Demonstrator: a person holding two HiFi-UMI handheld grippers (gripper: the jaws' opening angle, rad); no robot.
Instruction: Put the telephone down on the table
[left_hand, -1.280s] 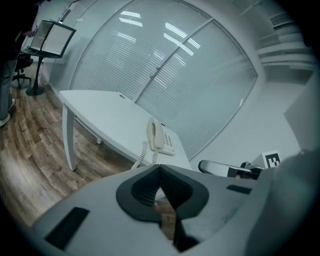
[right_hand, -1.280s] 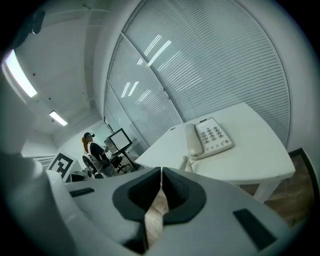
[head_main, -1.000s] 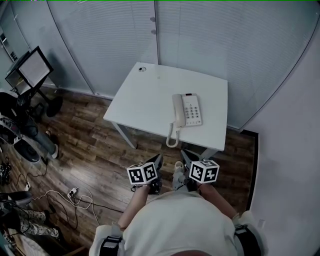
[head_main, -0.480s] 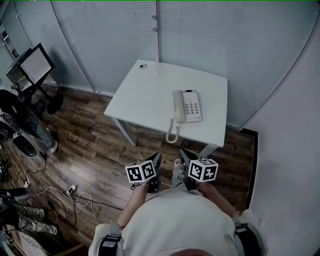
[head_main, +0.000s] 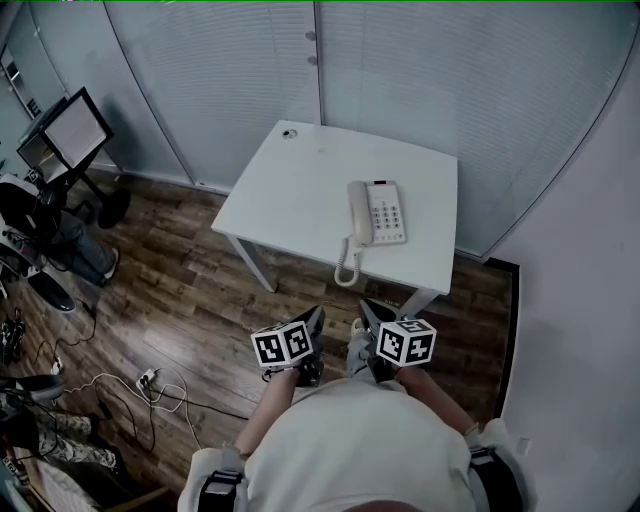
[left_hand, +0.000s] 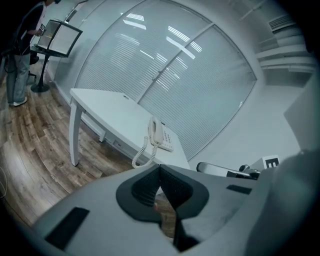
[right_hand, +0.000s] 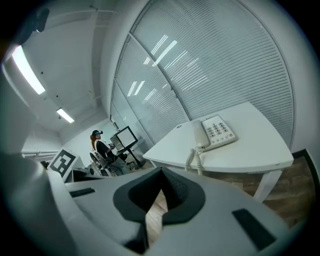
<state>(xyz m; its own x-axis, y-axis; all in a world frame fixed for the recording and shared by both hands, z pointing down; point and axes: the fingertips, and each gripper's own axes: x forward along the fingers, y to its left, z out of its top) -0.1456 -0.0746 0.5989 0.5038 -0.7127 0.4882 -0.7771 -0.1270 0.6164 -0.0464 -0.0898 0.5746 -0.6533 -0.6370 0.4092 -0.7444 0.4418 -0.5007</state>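
Left tool (left_hand: 160, 167) and right tool (right_hand: 161, 171) closed, empty; telephone (head_main: 376, 213) rests on white table (head_main: 290, 190) over wood floor (head_main: 190, 290).

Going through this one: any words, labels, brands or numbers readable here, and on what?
Nothing reads clearly.
telephone keypad: key markings too small to read.
monitor: screen too blurred to read.
left gripper, right gripper: square marker patterns only, no words.
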